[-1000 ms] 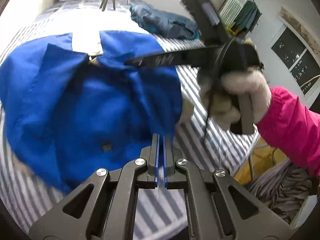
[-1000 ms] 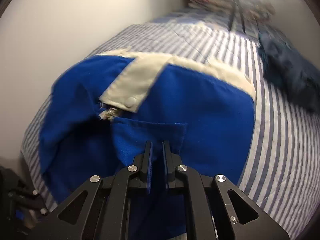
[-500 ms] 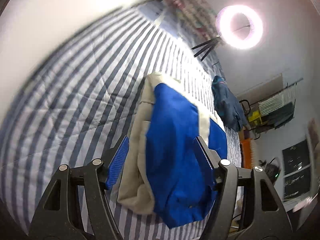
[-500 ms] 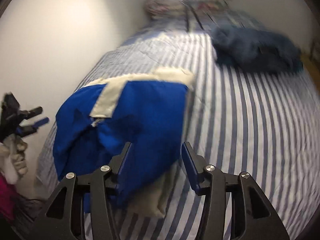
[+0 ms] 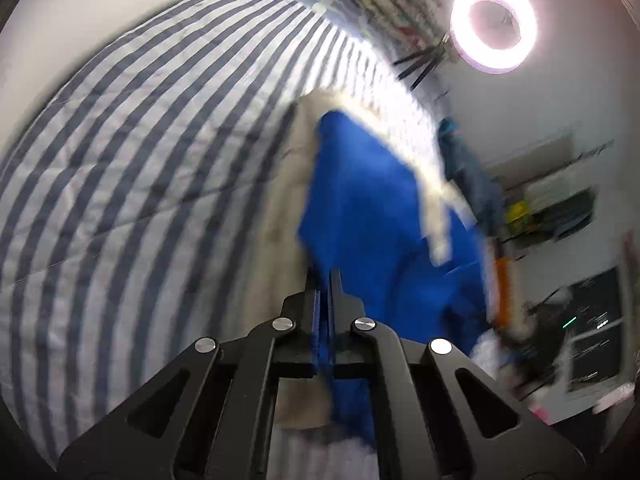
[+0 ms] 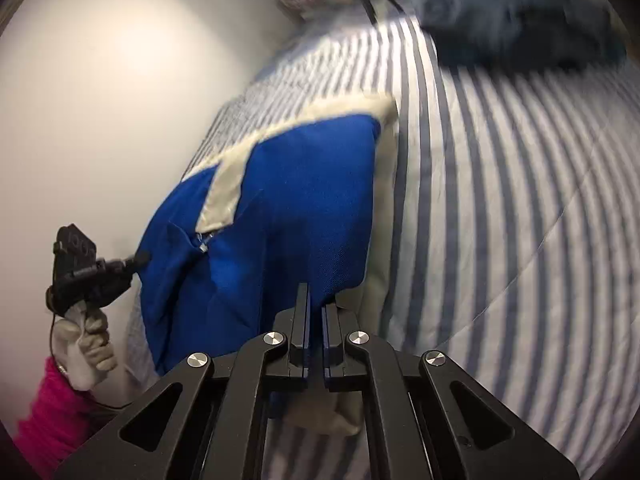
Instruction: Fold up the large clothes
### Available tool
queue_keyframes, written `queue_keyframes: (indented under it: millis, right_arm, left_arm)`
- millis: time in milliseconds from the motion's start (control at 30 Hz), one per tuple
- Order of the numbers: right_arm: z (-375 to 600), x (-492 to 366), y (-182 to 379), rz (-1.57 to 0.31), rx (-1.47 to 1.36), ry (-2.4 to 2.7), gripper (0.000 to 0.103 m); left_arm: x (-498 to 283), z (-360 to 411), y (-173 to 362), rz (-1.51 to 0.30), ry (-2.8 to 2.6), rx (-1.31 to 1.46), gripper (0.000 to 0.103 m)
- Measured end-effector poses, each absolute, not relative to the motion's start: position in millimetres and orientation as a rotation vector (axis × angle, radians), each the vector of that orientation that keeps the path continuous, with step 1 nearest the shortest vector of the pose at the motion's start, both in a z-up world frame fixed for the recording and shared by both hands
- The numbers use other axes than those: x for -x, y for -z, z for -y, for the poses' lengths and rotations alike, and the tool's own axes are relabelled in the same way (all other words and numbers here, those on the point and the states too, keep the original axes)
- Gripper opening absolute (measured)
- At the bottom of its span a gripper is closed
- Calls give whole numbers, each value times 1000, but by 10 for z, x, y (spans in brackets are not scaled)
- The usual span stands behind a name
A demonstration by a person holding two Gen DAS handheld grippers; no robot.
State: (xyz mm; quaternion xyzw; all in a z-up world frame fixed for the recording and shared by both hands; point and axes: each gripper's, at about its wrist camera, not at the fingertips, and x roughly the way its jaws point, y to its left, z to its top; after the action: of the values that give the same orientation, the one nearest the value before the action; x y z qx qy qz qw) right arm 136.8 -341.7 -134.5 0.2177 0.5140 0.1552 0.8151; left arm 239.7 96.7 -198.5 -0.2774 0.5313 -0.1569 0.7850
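Bed covered by blue-and-white striped sheet (image 5: 132, 184). Plain white wall (image 6: 112, 92) seen beside bed. Lit ring light (image 5: 494, 26) mounted at bed's far end, floral bedding (image 5: 384, 0) piled there. Dark window (image 5: 596, 328) seen across room, blurred.

Layout: garment on bed, wall on one side

The folded garment (image 6: 304, 208) lies on the bed (image 6: 520, 220), near the wall (image 6: 100, 100). A second garment (image 6: 520, 28) lies farther up the bed, well apart. A ring light (image 5: 494, 26) stands beyond the bed's far end, behind the bedding pile (image 5: 384, 4).
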Motion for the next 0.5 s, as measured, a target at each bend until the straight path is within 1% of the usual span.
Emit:
queue_keyframes:
  millis: [100,167,267,367,500]
  right_arm:
    - [3461,-1374,1507,-1132,-515,-312,3]
    - [3341,-1346,1589,-1170,-466,-328,4]
    - [3293,-1345,1481,-1184,-393,-321,9]
    - [3372,-1337,1235,-1139,-321,-295,10]
    - [3364,-1371,922,-1001,-218,-278,10]
  left_arm:
    - [-2382,-945,2088,-1157,325,554,0]
    - [-2372,-900,1988,-1154,325,481,0]
    - [-2387,-856,1784,-1139,293,379,0]
    - [-2360,-820,1456,-1049,273,284,0]
    - [-2513,-625,1176,-957,297,207,1]
